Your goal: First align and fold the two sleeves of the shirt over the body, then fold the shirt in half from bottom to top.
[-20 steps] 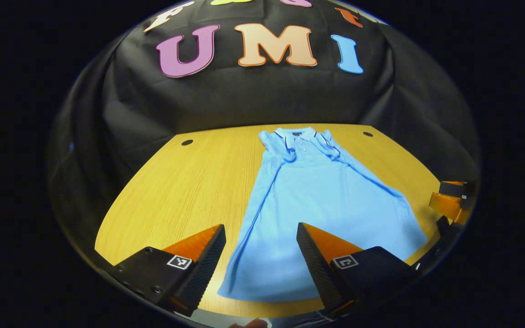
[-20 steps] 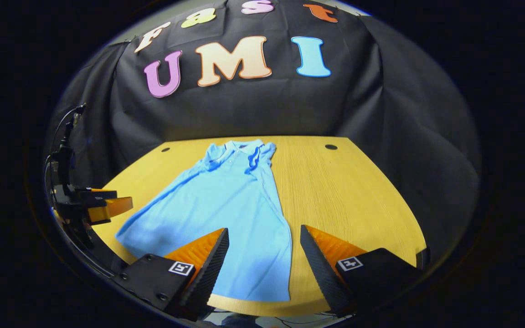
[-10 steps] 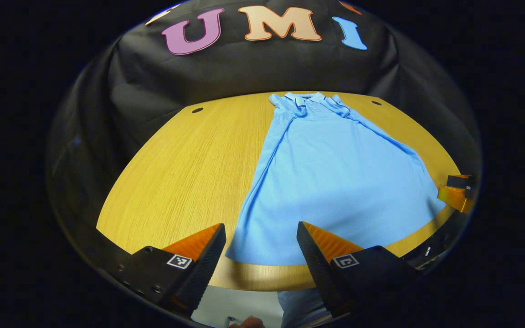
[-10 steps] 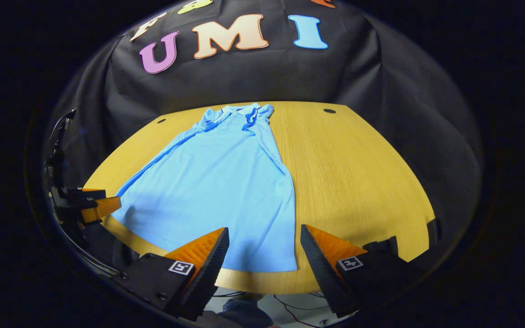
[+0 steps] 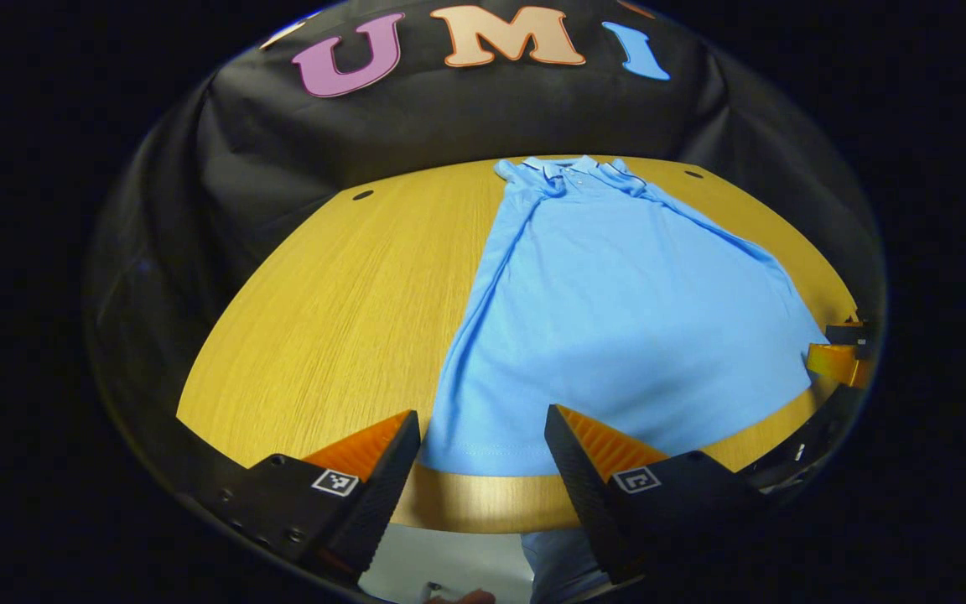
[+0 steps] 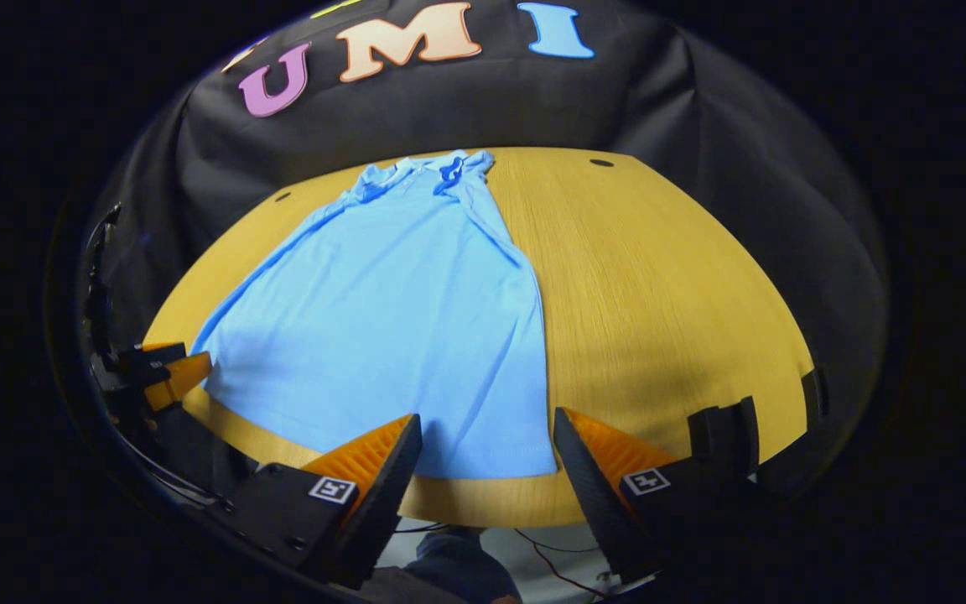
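Shirt [image 5: 617, 319] lay flat on the desk [image 5: 340, 319]; you drew both released tools [image 5: 481, 457] [image 6: 487, 457] back past its hem, bottom fold not begun.

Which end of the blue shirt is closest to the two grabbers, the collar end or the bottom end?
The bottom hem of the shirt. It lies at the table's near edge, just ahead of the left gripper and right gripper; the collar lies at the far end.

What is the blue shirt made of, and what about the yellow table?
The blue polo shirt looks like soft, matte knit fabric, maybe cotton: it lies limp with gentle creases. The table looks like wood or wood-look laminate: fine straight grain lines, slight sheen.
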### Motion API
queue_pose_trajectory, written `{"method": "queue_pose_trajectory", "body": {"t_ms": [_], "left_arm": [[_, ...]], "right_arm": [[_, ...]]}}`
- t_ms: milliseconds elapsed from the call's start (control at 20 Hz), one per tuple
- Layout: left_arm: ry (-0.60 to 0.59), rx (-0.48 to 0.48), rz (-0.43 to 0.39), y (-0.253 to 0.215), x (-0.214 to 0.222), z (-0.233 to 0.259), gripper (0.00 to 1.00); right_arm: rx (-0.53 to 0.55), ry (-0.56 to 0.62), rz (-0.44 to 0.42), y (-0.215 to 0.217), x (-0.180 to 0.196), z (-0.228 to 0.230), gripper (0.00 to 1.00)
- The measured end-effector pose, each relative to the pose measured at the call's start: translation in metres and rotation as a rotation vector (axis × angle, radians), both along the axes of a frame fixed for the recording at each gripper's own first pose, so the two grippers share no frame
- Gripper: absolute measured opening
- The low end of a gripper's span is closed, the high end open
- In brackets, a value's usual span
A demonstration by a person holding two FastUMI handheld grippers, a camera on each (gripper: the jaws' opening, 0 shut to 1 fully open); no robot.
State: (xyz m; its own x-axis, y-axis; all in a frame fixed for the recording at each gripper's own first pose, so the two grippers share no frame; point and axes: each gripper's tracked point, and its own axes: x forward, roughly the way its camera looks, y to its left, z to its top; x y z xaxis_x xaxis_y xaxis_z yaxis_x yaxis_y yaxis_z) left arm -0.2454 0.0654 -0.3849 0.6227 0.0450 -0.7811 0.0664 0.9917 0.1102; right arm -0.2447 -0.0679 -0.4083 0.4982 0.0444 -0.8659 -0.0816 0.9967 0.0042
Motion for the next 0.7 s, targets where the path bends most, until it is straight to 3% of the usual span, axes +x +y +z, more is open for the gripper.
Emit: {"method": "queue_pose_trajectory", "body": {"t_ms": [150,250,300,350,400,450,550,700], "left_arm": [[0.001,-0.070,0.051,-0.009,0.002,-0.006,0.86],[0.000,-0.076,0.023,-0.018,0.002,-0.008,0.77],[-0.002,-0.068,-0.005,-0.024,0.001,-0.008,0.70],[-0.003,-0.061,-0.031,-0.030,0.002,-0.007,0.53],[-0.009,-0.051,-0.047,-0.036,0.001,-0.007,0.42],[-0.015,-0.023,-0.046,-0.037,0.000,-0.007,0.18],[-0.015,0.026,-0.028,-0.037,0.000,-0.007,0.03],[0.039,0.002,0.033,-0.038,0.001,-0.008,0.00]], "right_arm": [[-0.023,0.000,0.035,0.004,-0.001,-0.003,0.99],[-0.005,0.011,0.047,0.012,-0.002,0.000,0.85],[0.004,0.009,0.056,0.016,0.001,-0.003,0.72],[0.016,0.017,0.055,0.020,0.001,-0.004,0.61],[0.035,0.013,0.054,0.024,0.002,-0.003,0.45],[0.045,0.020,0.045,0.027,0.002,-0.003,0.30],[0.060,0.021,0.039,0.027,0.003,-0.004,0.05],[0.077,0.026,0.028,0.028,0.004,-0.003,0.03]]}}
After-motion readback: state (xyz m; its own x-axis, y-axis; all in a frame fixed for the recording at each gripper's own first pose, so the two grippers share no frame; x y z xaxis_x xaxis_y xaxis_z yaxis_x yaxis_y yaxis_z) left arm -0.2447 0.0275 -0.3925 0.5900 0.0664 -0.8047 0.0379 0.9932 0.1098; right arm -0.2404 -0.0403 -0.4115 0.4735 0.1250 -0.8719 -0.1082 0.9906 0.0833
